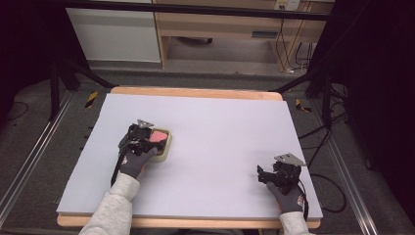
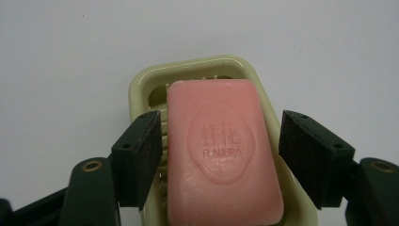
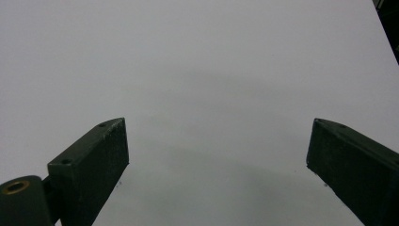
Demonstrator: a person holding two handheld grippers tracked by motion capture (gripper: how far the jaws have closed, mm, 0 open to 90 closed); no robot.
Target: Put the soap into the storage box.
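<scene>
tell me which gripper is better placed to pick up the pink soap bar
Left. The left gripper is open with its jaws on either side of the pink rectangular soap bar in the pale green plastic dish. The right gripper is open far across the table.

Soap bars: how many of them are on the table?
1. The pink soap bar lies in the pale green soap dish, left part of the table, between the open left tongs.

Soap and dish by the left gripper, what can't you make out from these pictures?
- Soap: near end cut off by the bottom edge of the left gripper view; in the high view mostly hidden by the left gripper.
- Soap dish: its floor is covered by the bar, its near end cut off.
- Contact: jaws flank the bar with gaps visible; touching the dish cannot be told.
- Embossed characters: too small in the high view.
</scene>
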